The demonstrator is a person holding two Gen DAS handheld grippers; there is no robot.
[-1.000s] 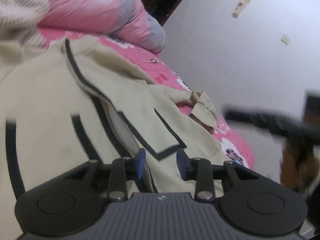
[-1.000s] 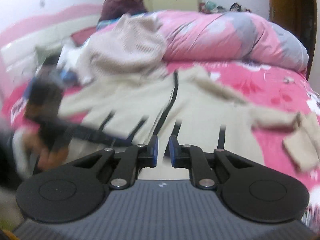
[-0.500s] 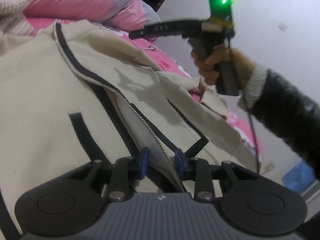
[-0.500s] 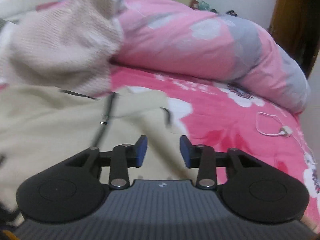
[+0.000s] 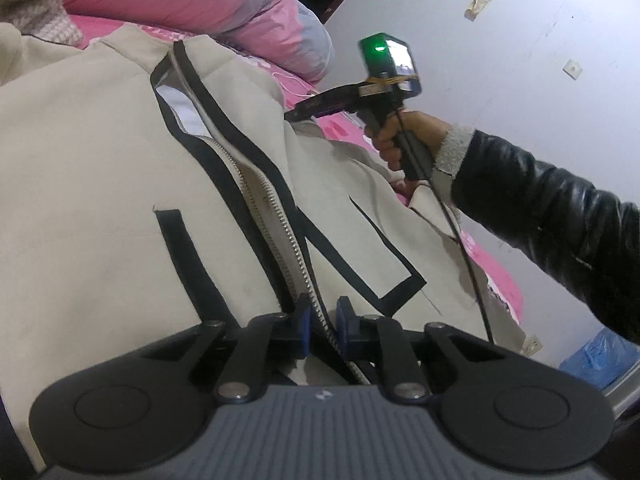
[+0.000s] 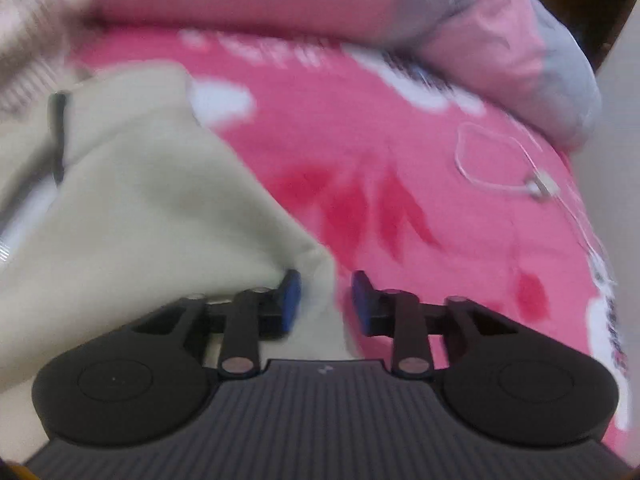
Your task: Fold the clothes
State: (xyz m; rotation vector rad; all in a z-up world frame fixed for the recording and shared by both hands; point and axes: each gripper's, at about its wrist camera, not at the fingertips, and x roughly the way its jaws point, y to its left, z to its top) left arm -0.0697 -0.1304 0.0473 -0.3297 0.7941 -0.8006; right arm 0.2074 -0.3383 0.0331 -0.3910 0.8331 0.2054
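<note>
A beige zip-up jacket [image 5: 100, 184] with black trim lies spread on the pink bed. My left gripper [image 5: 322, 326] is open at the jacket's bottom hem, with the zipper edge [image 5: 280, 232] lying between its blue pads. My right gripper [image 6: 326, 300] is open, low over the jacket's shoulder edge [image 6: 168, 216], with the cloth edge running between its pads. In the left wrist view the right gripper's body [image 5: 352, 98] shows, held by a hand in a black sleeve, over the far side of the jacket.
A pink and grey duvet [image 5: 208, 4] is bunched at the head of the bed [image 6: 400, 184]. A knitted beige garment [image 5: 36, 20] lies beside it. A white cable [image 6: 520, 168] lies on the pink sheet. A white wall [image 5: 520, 60] runs along the bed's right side.
My right gripper has moved down and closer to the jacket's shoulder edge. My left gripper has stayed at the hem with the zipper between its pads. The view of the jacket has shifted slightly.
</note>
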